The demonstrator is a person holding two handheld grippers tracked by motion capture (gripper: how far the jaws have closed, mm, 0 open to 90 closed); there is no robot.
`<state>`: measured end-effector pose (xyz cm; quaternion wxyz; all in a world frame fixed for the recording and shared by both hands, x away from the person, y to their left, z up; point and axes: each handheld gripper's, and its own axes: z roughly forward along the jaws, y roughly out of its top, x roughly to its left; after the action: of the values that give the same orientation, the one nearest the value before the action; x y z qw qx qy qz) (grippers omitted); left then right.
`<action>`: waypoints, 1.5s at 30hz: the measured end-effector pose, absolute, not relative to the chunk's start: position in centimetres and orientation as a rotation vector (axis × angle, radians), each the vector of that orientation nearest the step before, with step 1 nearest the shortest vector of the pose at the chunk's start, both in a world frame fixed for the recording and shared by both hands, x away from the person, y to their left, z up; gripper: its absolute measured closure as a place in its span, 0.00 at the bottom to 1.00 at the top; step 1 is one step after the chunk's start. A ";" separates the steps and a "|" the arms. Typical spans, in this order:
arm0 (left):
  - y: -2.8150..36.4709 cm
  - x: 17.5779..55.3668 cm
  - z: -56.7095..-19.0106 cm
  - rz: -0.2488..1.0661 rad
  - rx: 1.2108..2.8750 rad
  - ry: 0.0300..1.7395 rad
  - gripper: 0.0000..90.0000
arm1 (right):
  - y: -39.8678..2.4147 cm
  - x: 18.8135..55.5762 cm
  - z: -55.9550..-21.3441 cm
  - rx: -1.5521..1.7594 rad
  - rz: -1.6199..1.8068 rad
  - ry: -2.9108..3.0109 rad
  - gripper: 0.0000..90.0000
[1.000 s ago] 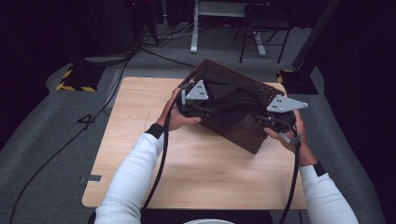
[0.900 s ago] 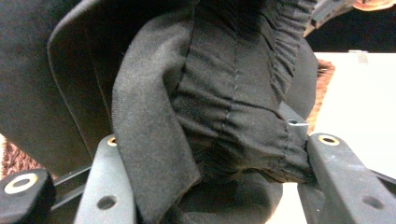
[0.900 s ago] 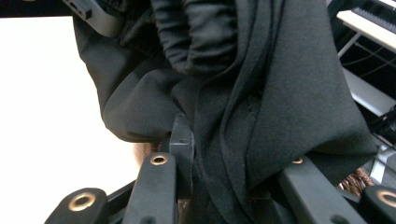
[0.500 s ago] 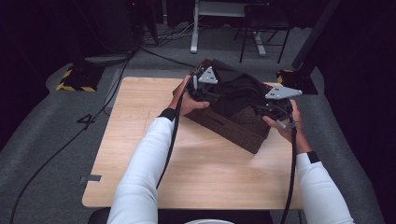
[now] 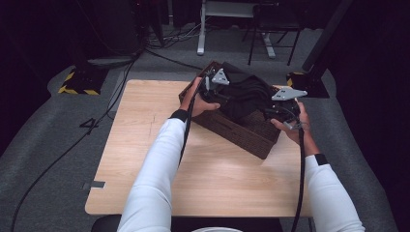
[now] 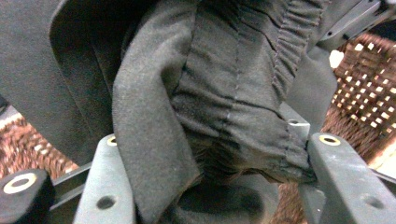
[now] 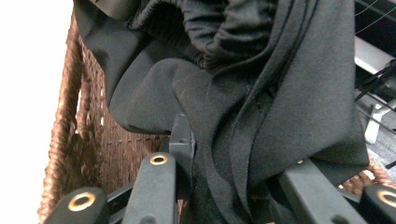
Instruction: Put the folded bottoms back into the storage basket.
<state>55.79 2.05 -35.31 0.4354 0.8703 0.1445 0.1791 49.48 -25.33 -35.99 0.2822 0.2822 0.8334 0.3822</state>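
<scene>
Black garment (image 5: 246, 94) is now rising from the wicker basket (image 5: 251, 133), both tongs, left (image 5: 212, 83) and right (image 5: 280, 104), clamping its folds.

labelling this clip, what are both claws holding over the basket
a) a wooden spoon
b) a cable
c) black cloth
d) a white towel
c: dark cloth is bunched between the left claw and the right claw above the woven basket; each gripper view shows fabric between its jaws.

Overhead light brightens the wooden table (image 5: 145, 159) while the surrounding room stays dark; the black cloth (image 6: 224, 93) appears soft and grainy close up, and the right gripper view's left edge is overexposed white.
</scene>
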 end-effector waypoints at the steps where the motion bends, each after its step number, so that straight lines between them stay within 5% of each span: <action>1: 2.1 55.9 -35.5 0.446 2.173 0.362 0.55 | -25.2 49.6 -36.2 0.760 1.012 2.243 0.78; 23: 3.6 57.1 -39.3 0.368 2.292 0.477 0.48 | -24.9 50.5 -38.9 0.840 0.917 2.377 0.76; 26: 4.0 57.4 -39.4 0.344 2.303 0.502 0.37 | -24.8 50.5 -39.2 0.846 0.893 2.394 0.75; 31: 5.8 57.8 -39.1 0.371 2.229 0.652 0.26 | -25.3 50.7 -39.5 0.879 0.878 2.411 0.68; 35: 6.7 57.7 -38.9 0.363 2.214 0.665 0.23 | -25.9 50.7 -39.6 0.926 0.876 2.409 0.50; 45: 6.0 56.7 -37.9 0.390 2.210 0.594 0.25 | -27.3 49.4 -38.3 0.909 0.956 2.390 0.43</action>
<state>56.70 5.95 -37.93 0.3985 0.8731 0.2347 0.1542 49.39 -27.30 -38.34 0.2043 0.3259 0.8571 0.3427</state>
